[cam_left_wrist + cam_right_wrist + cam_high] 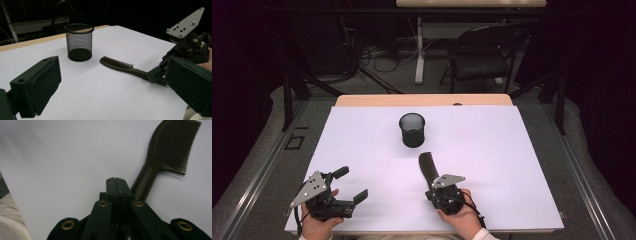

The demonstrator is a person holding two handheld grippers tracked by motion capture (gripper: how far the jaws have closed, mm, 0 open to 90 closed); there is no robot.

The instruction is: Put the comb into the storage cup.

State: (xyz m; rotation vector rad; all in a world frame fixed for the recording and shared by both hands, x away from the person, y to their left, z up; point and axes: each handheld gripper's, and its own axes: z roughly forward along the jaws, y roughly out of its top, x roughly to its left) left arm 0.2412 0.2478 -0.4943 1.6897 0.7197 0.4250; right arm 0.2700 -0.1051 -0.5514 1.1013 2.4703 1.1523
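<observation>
My right claw (116, 180): clenched tight beside the comb (428, 167) handle — not holding it.
My left claw (352, 185): wide open, holding nothing.
Do it well: open up, pinch the handle, then carry it to the cup (412, 129) near the table's far edge.

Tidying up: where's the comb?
High view: the comb lies on the table's near centre-right, between the mesh cup and the right gripper.

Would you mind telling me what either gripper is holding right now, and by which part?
The left gripper is open and empty. The right gripper is shut beside the comb handle; a hold cannot be told.

Comb (160, 157) handle end hidden under right gripper (116, 180) jaws; comb head tip cut off by top edge.
</observation>
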